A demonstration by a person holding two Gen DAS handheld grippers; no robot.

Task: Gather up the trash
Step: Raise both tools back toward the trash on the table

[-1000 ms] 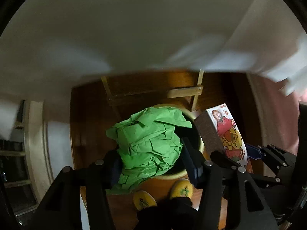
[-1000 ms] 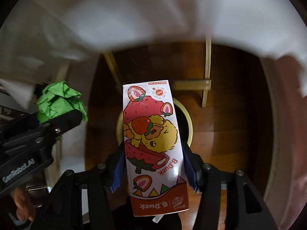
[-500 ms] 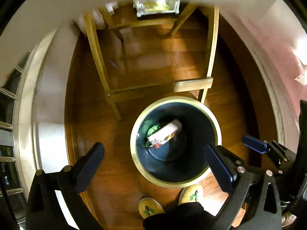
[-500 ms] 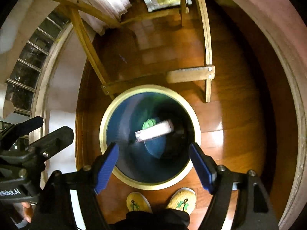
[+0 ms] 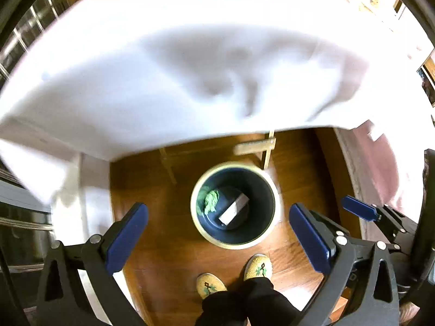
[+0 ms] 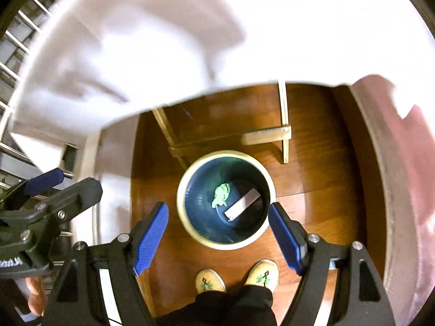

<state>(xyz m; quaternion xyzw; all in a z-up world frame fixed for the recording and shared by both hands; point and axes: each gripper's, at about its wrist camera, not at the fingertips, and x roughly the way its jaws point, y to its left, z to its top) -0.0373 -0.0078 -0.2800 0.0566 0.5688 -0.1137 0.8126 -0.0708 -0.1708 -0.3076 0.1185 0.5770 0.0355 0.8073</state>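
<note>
Looking down from where the person stands, both pieces of trash already lie at the bottom of the dark bin (image 5: 234,204): the crumpled green paper (image 5: 210,201) against the inner wall on the left and the carton (image 5: 233,212) lying slantwise beside it, pale side up. The two seem to be just beside each other, perhaps touching; the blur hides that. So the drop into the bin looks done for these two. Whether more trash waits on the table (image 5: 174,76), whose white cloth fills the upper part of both views, I cannot say, as its top is not shown clearly.

The left hand-held gripper (image 5: 217,241) is high above the bin and pointing steeply down, its blue pads spread wide with nothing between them. The right hand-held gripper (image 6: 217,236) is beside it in the same steep downward pose, jaws likewise wide apart and empty, the bin framed between its pads. The person's yellow slippers (image 6: 236,277) stand on the wooden floor (image 6: 312,203) just short of the bin's rim.
</note>
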